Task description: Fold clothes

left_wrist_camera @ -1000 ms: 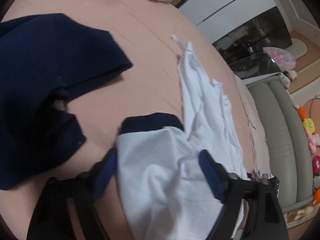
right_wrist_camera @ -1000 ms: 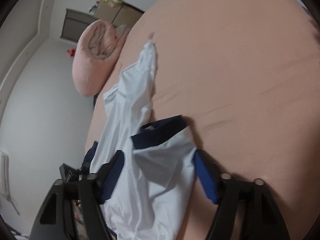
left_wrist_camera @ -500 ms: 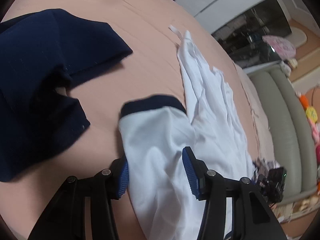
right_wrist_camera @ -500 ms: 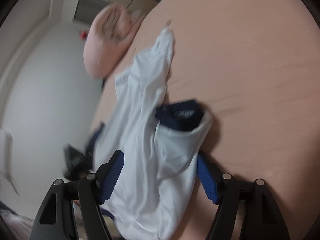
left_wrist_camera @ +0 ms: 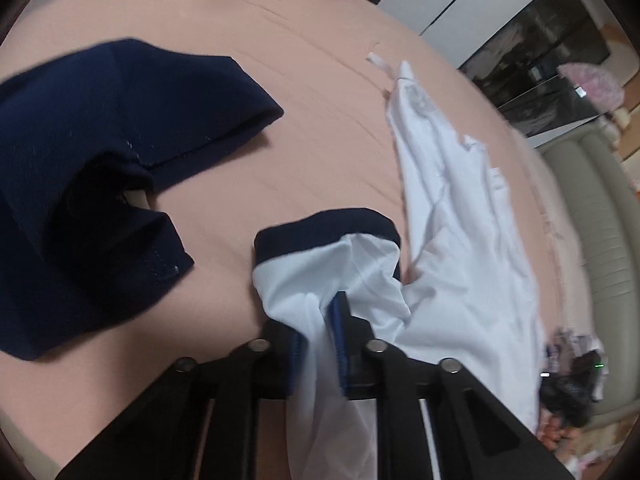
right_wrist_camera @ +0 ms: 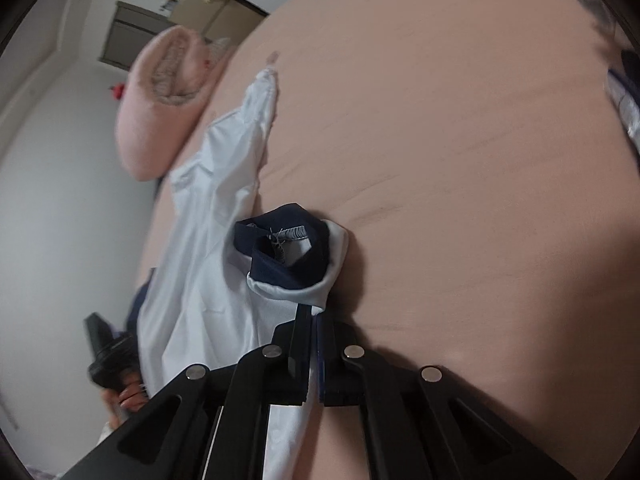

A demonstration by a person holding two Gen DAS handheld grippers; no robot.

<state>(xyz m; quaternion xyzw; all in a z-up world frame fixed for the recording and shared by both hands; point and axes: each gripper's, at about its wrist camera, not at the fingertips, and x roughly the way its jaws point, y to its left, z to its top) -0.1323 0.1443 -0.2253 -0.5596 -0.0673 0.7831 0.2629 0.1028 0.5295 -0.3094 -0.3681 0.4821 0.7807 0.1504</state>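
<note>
A white shirt [left_wrist_camera: 460, 220] with navy cuffs lies spread across a pink bed sheet [left_wrist_camera: 320, 92]. My left gripper [left_wrist_camera: 320, 308] has its jaws closing tight on one sleeve just behind its navy cuff [left_wrist_camera: 324, 232], and the white cloth bunches between the blue pads. My right gripper [right_wrist_camera: 312, 316] is pinched on the other sleeve of the white shirt [right_wrist_camera: 224, 184]. That sleeve's navy cuff [right_wrist_camera: 288, 256] is lifted and gapes open in front of the fingers.
A dark navy garment [left_wrist_camera: 80, 152] lies crumpled on the sheet to the left of the shirt. A pink pillow [right_wrist_camera: 164, 100] sits at the bed's far end. A grey-green sofa [left_wrist_camera: 592, 208] stands beside the bed, and a hand [right_wrist_camera: 128, 400] shows at the lower left.
Both grippers stood open astride a sleeve; now both have closed on the white cloth. The right-hand sleeve's cuff has lifted and puckered open.
</note>
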